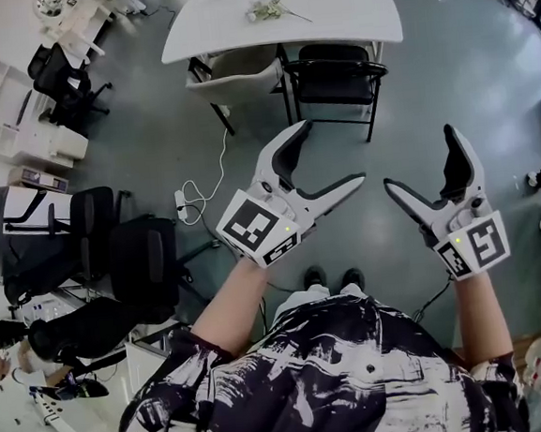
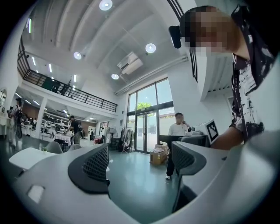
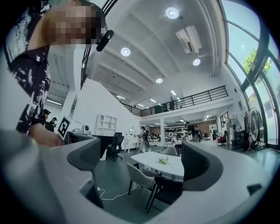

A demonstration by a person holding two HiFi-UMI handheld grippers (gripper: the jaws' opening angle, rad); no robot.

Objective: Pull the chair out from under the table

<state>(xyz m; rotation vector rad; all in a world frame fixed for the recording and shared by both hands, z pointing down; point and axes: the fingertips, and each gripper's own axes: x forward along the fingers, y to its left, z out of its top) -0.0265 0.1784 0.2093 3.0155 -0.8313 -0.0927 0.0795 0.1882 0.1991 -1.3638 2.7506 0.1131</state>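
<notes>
1. Your left claw (image 1: 333,153): jaws spread wide, nothing between them, held level in front of your chest. It touches nothing.

2. Your right claw (image 1: 421,158): jaws also spread wide and empty, level, just beside the left one at its 3 o'clock. In the right gripper view both chairs show through the gap between its jaws.

3. White cable (image 1: 206,183): loose on the grey floor (image 1: 448,91), at 9 o'clock from your left claw.

4. Black chair (image 1: 336,75): at 12 o'clock from your left claw and 11 o'clock from your right, well apart from both. It stands upright, its seat partly under the counter's near edge and its back toward you.

5. Beige chair (image 1: 236,72): touching or just beside the black chair at its 9 o'clock, also pushed under the counter.

6. White counter (image 1: 347,15): beyond both chairs at 12 o'clock, carrying a small sprig (image 1: 271,10) near its middle.

7. Dark office chairs (image 1: 113,243): grouped well off at 9 o'clock.
</notes>
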